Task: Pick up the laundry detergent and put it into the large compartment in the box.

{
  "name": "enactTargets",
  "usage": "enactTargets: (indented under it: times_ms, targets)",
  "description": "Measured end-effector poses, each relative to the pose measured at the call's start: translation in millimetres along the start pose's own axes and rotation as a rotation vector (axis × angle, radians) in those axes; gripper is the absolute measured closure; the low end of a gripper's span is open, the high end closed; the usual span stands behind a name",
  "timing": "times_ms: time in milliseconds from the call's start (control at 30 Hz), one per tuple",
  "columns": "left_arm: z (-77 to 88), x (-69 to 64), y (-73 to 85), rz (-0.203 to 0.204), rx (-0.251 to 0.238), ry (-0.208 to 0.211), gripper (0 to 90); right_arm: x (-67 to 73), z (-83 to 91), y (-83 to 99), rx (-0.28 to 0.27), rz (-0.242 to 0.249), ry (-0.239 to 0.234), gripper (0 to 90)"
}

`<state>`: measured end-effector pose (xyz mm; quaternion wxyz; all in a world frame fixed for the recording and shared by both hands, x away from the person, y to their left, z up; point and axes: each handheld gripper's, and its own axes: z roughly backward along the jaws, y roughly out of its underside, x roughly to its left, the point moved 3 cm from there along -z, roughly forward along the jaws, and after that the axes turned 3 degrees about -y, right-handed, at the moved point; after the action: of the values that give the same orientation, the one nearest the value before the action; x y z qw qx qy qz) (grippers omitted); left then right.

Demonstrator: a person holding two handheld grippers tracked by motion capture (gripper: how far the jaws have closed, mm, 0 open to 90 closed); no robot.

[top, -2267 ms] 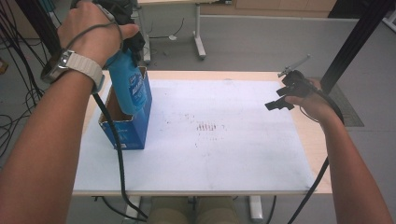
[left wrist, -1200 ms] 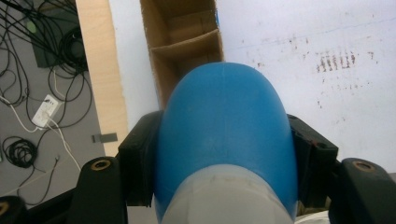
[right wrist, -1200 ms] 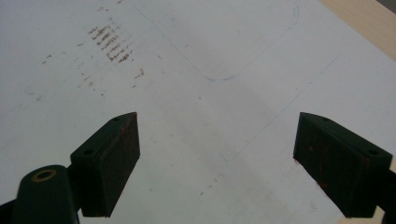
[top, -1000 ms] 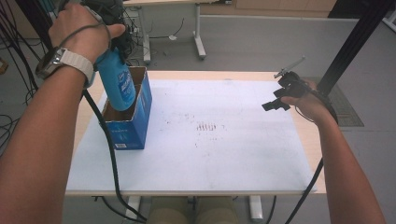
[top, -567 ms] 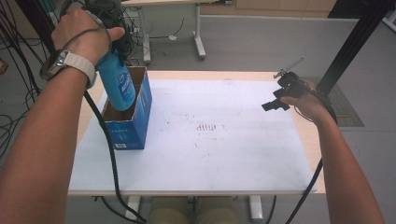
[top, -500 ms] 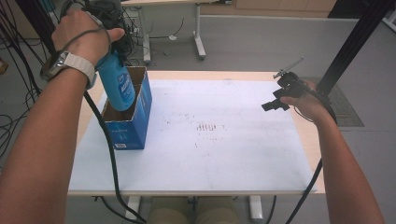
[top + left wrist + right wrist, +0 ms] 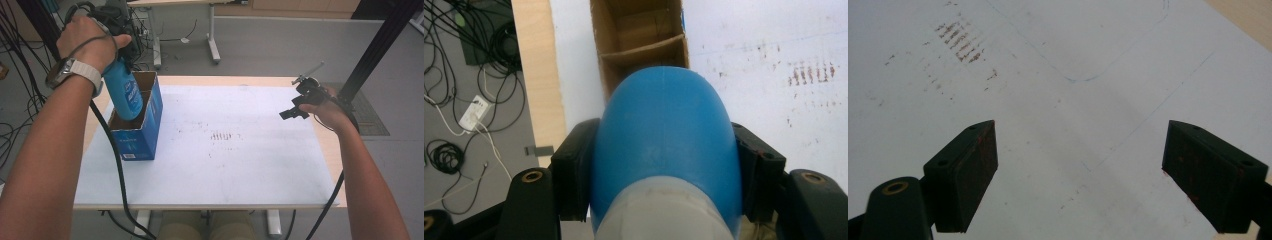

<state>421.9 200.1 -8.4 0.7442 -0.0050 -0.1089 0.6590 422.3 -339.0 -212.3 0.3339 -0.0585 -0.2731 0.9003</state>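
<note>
The left gripper (image 7: pixel 664 165) is clamped on a blue bottle (image 7: pixel 664 145), one black jaw pressed against each flank. In the high view this bottle (image 7: pixel 125 92) hangs tilted from the left hand (image 7: pixel 92 42), its lower end dipped into the near compartment of an open blue cardboard box (image 7: pixel 145 130). The left gripper view shows a cardboard divider (image 7: pixel 644 50) across the box; the far compartment beyond it holds nothing visible. The box stands near the table's left edge, a narrow strip of white sheet (image 7: pixel 225 160) and bare wood just beside it.

The right gripper (image 7: pixel 295 111) hovers released, its jaws spread wide with nothing between them, over the white sheet (image 7: pixel 1058 150) near the table's right edge. Between box and right gripper the sheet lies open, bearing only faint brown smudges (image 7: pixel 220 136).
</note>
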Motion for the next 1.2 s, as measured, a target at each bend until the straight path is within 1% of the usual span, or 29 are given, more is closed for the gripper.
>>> enactTargets:
  times_ms: [67, 367, 633, 900, 933, 1000, 1200]
  targets:
    - [-2.6, 0.3, 0.0, -0.001, -0.003, -0.001, 37.6, -0.2, -0.6, 0.4, 0.001, 0.000, 0.000, 14.6]
    - [-18.5, 4.5, -4.2, 0.006, 0.028, 0.010, 37.6, -1.0, -1.4, 1.4, 0.003, -0.005, 0.002, 14.7]
    - [-28.3, 7.4, -5.4, 0.007, 0.029, 0.015, 37.7, -2.2, -2.3, 4.0, 0.004, -0.011, 0.002, 14.7]
    - [-35.4, 8.6, -7.2, 0.007, 0.034, 0.010, 37.6, -3.1, -5.6, 5.3, 0.008, -0.015, 0.000, 14.7]
    - [-36.4, 8.4, -6.7, 0.006, 0.028, 0.008, 37.7, -3.2, -5.8, 5.6, 0.007, -0.014, 0.000, 14.7]
    - [-39.4, 8.6, -7.9, 0.007, 0.037, 0.008, 37.7, -3.4, -6.2, 6.1, 0.009, -0.017, 0.000, 14.7]
    - [-47.4, 8.2, -7.8, 0.006, 0.037, 0.001, 37.7, -4.6, -7.5, 8.8, 0.010, -0.024, -0.002, 14.7]
